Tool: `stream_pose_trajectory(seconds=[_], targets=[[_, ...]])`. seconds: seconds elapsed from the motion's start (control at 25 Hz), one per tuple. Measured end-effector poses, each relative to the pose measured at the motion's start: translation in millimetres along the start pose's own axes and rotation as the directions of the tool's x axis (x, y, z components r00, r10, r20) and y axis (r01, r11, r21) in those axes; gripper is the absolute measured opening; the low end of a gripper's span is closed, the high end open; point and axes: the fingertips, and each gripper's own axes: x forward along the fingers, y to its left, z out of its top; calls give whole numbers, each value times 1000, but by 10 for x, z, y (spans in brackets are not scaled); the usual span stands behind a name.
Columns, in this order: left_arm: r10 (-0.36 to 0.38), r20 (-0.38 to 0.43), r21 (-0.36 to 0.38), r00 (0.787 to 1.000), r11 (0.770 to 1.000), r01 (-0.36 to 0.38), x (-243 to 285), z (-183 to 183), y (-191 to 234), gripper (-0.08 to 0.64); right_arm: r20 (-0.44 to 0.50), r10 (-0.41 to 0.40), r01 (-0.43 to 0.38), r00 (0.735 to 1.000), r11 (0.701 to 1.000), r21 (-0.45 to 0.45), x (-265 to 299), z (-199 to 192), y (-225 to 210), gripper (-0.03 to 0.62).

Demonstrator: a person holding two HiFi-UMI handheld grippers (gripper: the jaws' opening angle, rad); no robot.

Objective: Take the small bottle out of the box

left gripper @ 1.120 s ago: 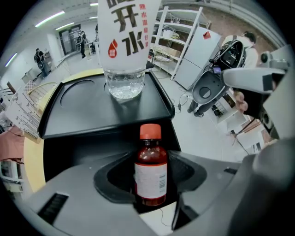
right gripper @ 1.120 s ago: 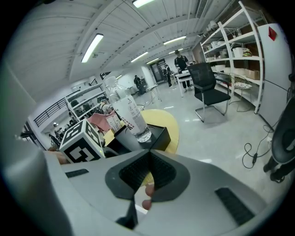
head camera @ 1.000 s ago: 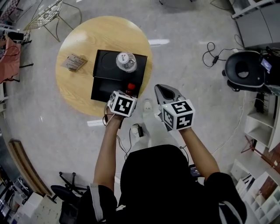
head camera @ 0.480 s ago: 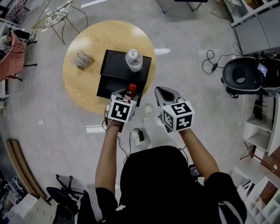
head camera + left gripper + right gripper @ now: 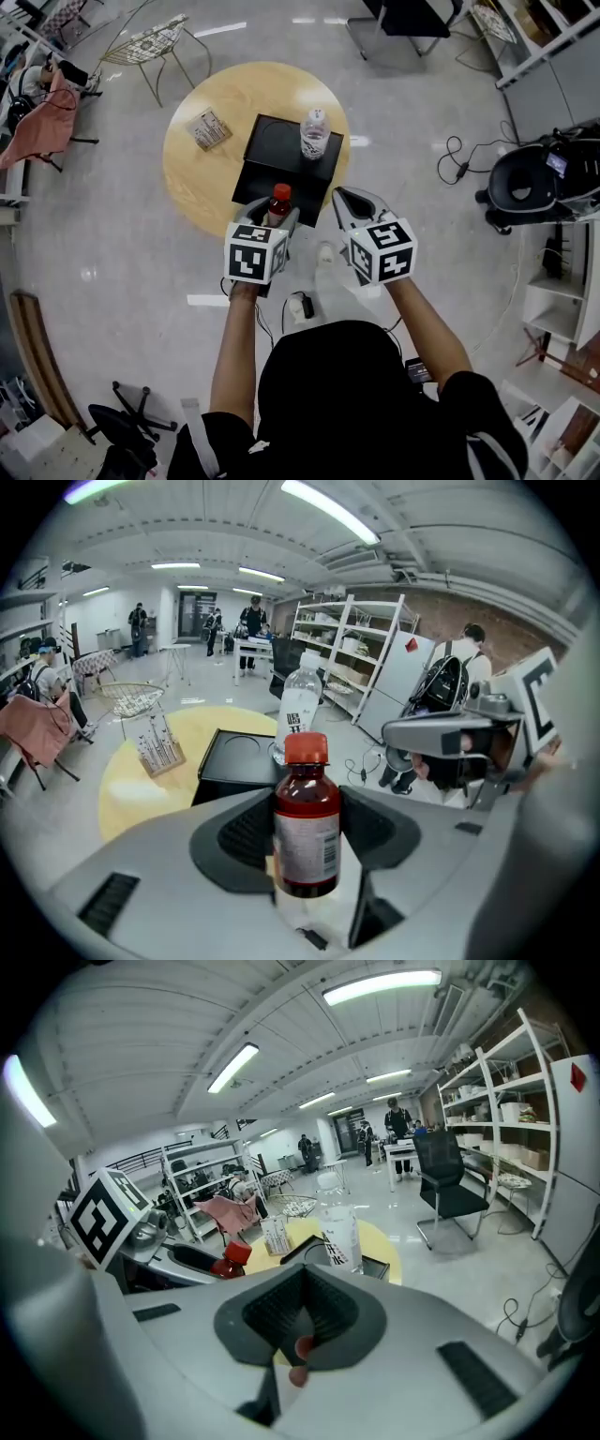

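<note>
The head view showed one round table (image 5: pixel 202 178) carrying one black box (image 5: pixel 281 159) and a card stand (image 5: pixel 210 129). A clear water bottle (image 5: pixel 315 133) stood on the box. The left gripper (image 5: pixel 279 217) held the small bottle (image 5: pixel 278 200) above the box's near edge.

Only the left gripper view showed the grip. Its jaws pressed the upright small bottle's labelled sides, and the red cap rose above them.

The right gripper view showed the right gripper (image 5: pixel 298 1326) with jaws closed together on nothing. Two bottles appeared in all.
</note>
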Motion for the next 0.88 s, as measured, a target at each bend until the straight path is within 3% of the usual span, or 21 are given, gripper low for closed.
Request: stream_pose_trajectory(seconds=[0.32,0.88], targets=[[8,163,7,987,1000,-9,-770,142,-85,226,86,7,-2,996,998,-60,-313,250,498,2],[-14,377,35,926,999,1,-1914,122,-293,227,210,54,-24,976,990,-142,-868,506,1400,2]])
